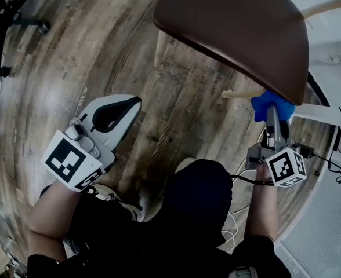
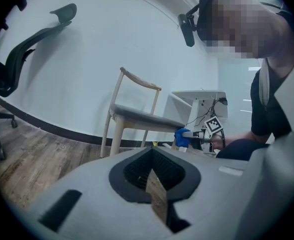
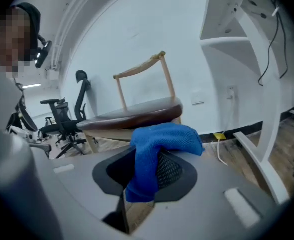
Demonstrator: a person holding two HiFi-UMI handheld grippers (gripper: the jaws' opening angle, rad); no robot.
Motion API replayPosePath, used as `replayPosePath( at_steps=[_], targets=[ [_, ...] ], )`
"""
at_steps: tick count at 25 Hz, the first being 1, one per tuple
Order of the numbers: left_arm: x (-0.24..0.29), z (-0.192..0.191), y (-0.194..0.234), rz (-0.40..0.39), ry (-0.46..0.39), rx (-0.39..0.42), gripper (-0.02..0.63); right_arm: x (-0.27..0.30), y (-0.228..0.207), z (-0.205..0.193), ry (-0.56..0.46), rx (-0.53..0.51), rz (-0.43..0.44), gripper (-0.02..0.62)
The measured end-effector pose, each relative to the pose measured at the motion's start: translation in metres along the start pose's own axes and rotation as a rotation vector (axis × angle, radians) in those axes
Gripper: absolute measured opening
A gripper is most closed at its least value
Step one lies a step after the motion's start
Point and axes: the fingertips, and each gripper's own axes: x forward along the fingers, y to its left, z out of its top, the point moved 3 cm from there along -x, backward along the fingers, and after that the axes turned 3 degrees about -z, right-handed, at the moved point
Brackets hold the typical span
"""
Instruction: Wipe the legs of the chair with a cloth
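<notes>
Pinching blue cloth, right claw; left claw closed

Holding left claw low at left, tip angled forward and to the right; jaws together, nothing between. Reaching right arm straight ahead, right claw pointing away from body; jaws clamped on cloth, folds bunched over tips. Both forearms bare, marker cubes nearest wrists. Bent low, dark-clad legs between arms.

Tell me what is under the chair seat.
Wooden floor, parts of two pale legs, and the blue cloth in the right hand-held gripper. The seat covers the legs' upper ends.
</notes>
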Motion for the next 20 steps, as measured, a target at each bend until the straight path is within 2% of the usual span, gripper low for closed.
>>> replayPosePath(
  at_steps=[4,10,13,17,20],
  targets=[
    [-0.004,0.0,0.001,0.008,0.0,0.002,0.008,0.021,0.047,-0.008,-0.015,-0.071,0.135,0.101],
    [-0.01,0.002,0.0,0.017,0.001,0.008,0.008,0.065,0.12,-0.007,-0.021,-0.08,0.35,0.101],
    [-0.016,0.002,0.002,0.028,0.0,0.011,0.008,0.079,0.154,-0.01,-0.018,-0.125,0.454,0.101],
    [-0.02,0.003,0.002,0.036,-0.004,0.012,0.008,0.097,0.196,-0.017,-0.021,-0.206,0.552,0.101],
    [-0.021,0.003,0.0,0.033,0.0,0.018,0.008,0.108,0.226,-0.021,-0.025,-0.229,0.607,0.101]
  ],
)
